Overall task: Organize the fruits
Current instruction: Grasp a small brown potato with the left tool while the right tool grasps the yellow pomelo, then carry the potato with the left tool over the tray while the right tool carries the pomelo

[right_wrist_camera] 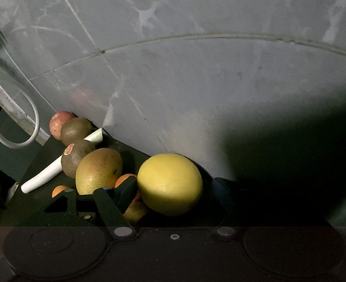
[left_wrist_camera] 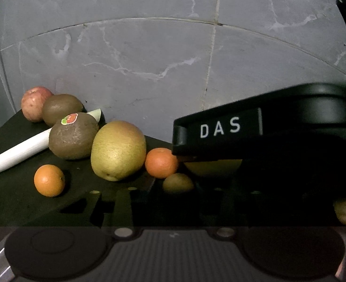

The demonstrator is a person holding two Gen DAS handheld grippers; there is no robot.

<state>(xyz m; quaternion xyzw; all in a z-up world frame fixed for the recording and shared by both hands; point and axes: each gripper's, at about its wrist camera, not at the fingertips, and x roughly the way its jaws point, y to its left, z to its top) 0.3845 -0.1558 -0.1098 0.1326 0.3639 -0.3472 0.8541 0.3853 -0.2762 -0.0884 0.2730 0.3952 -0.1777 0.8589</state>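
Fruits lie on a black surface (left_wrist_camera: 13,199) against a grey marble wall. In the left wrist view: a red apple (left_wrist_camera: 34,103), two brown kiwis (left_wrist_camera: 61,108) (left_wrist_camera: 73,136), a yellow-green pear (left_wrist_camera: 118,150), two mandarins (left_wrist_camera: 49,180) (left_wrist_camera: 161,162), a small kiwi (left_wrist_camera: 178,183). My right gripper (right_wrist_camera: 173,185) is shut on a big yellow citrus (right_wrist_camera: 170,184), its left finger (right_wrist_camera: 123,191) against the fruit; its "DAS" body (left_wrist_camera: 220,127) covers that citrus (left_wrist_camera: 211,168) in the left view. My left gripper's fingers are dark and unclear at the bottom.
A white rolled sheet (left_wrist_camera: 15,150) lies at the left beside the kiwis. A white cable (right_wrist_camera: 15,108) loops at the far left by the wall edge. The marble wall (left_wrist_camera: 149,58) stands close behind the fruits.
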